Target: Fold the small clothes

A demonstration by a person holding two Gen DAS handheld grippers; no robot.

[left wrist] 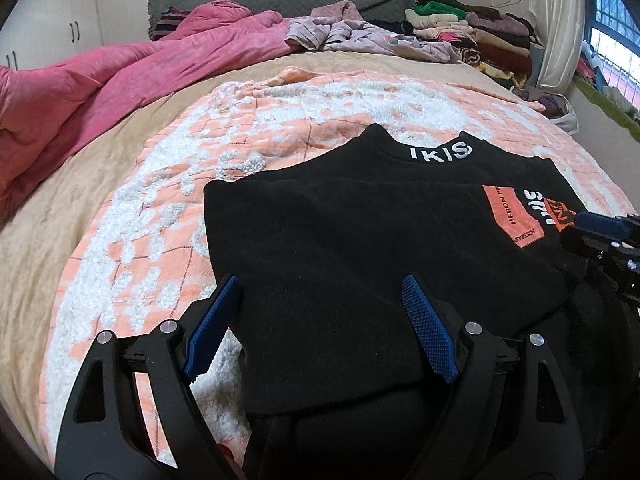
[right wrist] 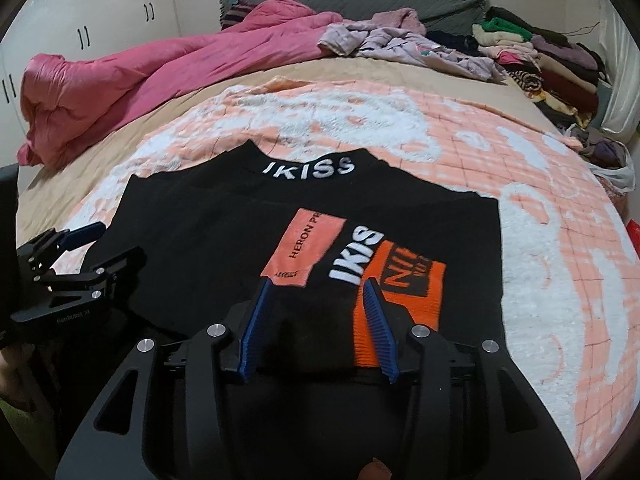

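Observation:
A black sweater (left wrist: 340, 232) with white collar lettering and orange patches lies folded on the orange-and-white blanket (left wrist: 160, 208); it also shows in the right wrist view (right wrist: 224, 232). My left gripper (left wrist: 320, 292) is open above the sweater's near left part, its blue pads (left wrist: 428, 336) spread wide and empty. My right gripper (right wrist: 318, 284) is open over the near edge by the orange patch (right wrist: 404, 284), holding nothing. In the left wrist view the right gripper (left wrist: 600, 232) shows at the right edge. In the right wrist view the left gripper (right wrist: 88, 248) shows at the left.
A pink quilt (left wrist: 100, 80) is heaped at the back left of the bed. Loose lilac clothes (left wrist: 360, 36) lie at the back middle. Stacks of folded clothes (left wrist: 472, 36) stand at the back right by a curtain. White cupboards (right wrist: 80, 20) line the left wall.

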